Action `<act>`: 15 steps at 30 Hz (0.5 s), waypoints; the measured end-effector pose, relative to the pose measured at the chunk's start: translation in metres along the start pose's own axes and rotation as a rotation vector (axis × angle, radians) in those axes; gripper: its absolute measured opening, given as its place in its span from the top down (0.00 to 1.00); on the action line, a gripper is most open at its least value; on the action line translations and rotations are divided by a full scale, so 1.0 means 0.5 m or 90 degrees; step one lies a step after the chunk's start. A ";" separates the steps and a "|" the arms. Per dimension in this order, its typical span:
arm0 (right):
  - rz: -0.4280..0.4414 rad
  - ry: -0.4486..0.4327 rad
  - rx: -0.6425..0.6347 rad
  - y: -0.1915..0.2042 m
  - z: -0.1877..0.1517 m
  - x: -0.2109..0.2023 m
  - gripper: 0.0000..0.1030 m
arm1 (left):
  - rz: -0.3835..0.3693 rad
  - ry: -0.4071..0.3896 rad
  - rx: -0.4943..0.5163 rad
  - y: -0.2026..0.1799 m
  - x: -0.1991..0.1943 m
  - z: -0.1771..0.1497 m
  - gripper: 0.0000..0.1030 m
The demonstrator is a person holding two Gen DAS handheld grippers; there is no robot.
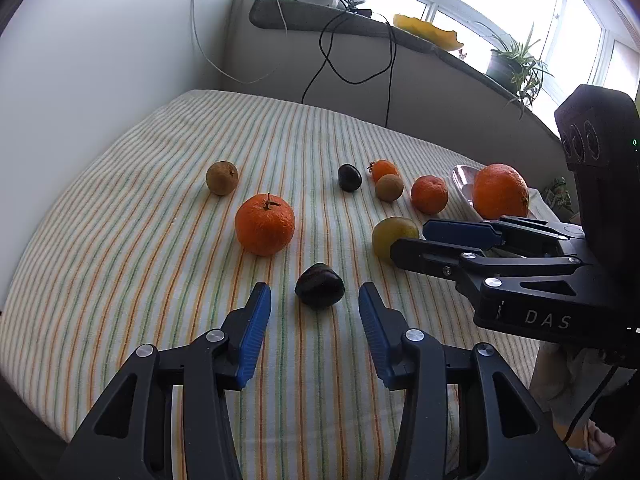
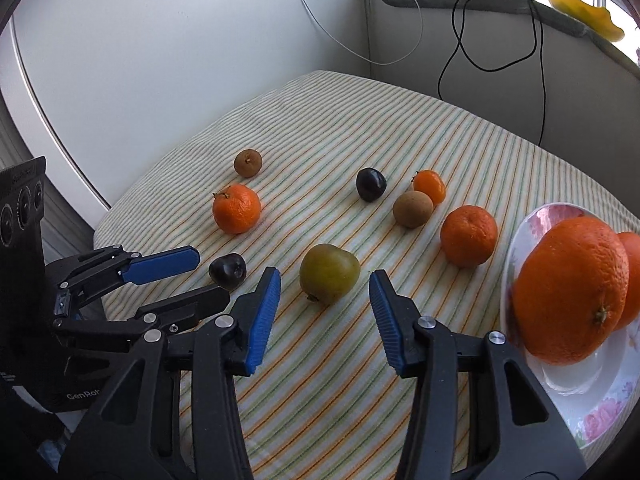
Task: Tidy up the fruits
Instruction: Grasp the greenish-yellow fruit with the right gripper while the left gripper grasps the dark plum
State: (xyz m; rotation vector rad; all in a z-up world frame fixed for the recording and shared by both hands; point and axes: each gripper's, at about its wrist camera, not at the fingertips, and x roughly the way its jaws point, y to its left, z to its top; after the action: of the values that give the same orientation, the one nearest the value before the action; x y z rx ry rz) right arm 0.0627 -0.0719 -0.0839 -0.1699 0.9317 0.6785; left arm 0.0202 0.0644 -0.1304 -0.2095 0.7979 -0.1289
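Two grippers hang low over a striped cloth [image 1: 160, 208] on the worktop, each with a fruit just ahead of its tips. At the left gripper [image 1: 315, 304] the jaws stand part open and hold nothing; a dark plum [image 1: 319, 285] lies on the cloth between and just beyond the blue pads [image 1: 254, 336], clear of both. At the right gripper [image 2: 325, 286] the jaws are likewise part open and empty, with a green fruit [image 2: 329, 273] on the cloth between the tips, untouched as far as can be seen. Farther back lie a stemmed mandarin [image 1: 265, 224], a brown fruit [image 1: 221, 177], a second dark plum [image 1: 349, 177], a small orange fruit [image 1: 384, 169] touching another brown fruit [image 1: 389, 187], and a second mandarin [image 1: 429, 194] near the plate. At the right edge of the cloth stands a flowered plate [image 2: 600, 404] with a big orange [image 2: 570, 290] on it and another orange fruit [image 2: 632, 276] close behind, mostly hidden.
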 end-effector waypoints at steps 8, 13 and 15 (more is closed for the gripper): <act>0.009 0.024 0.002 -0.010 0.008 0.023 0.53 | -0.003 0.010 0.001 -0.001 0.017 0.004 0.60; 0.014 0.037 0.009 -0.015 0.012 0.042 0.53 | -0.003 0.012 -0.002 0.004 0.019 0.007 0.62; 0.017 0.040 0.012 -0.017 0.013 0.046 0.54 | -0.002 0.013 -0.001 0.004 0.020 0.007 0.63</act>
State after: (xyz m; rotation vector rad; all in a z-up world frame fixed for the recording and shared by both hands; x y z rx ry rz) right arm 0.0816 -0.0652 -0.0994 -0.1637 1.0010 0.6921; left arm 0.0300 0.0650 -0.1355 -0.2121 0.8174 -0.1338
